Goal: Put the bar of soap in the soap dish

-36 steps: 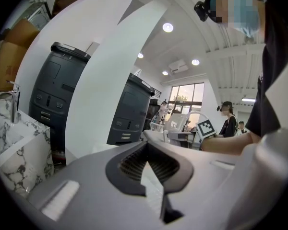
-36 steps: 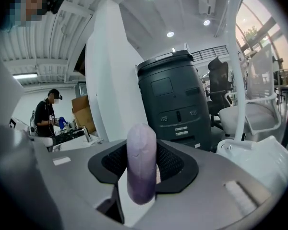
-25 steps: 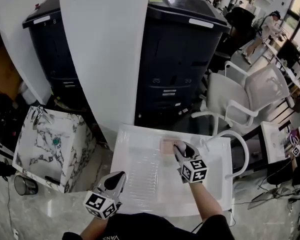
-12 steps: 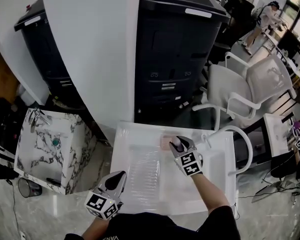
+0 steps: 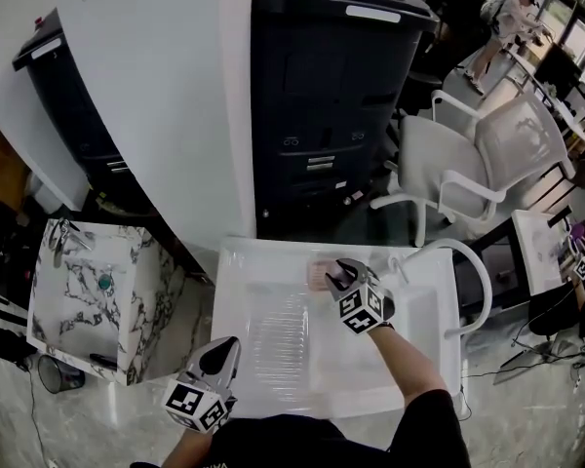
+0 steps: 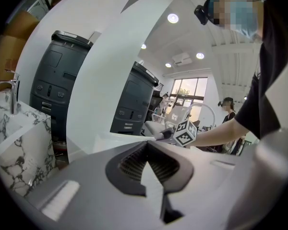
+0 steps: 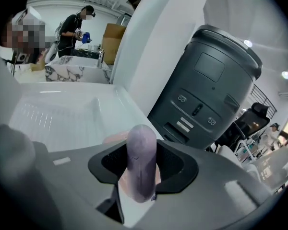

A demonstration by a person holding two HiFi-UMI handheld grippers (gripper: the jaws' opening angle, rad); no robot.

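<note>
The right hand-held gripper (image 7: 143,176) clamps a pale lilac oval bar of soap (image 7: 141,147) on edge, above a pale pink soap dish (image 7: 113,139) on the white ridged tabletop (image 7: 62,114).

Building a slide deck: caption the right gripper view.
Right gripper holds a lilac soap bar on edge, pink soap dish just beyond it.

The soap bar (image 7: 141,162) looks smooth, matt; the sink (image 5: 253,281) glossy plastic.
</note>
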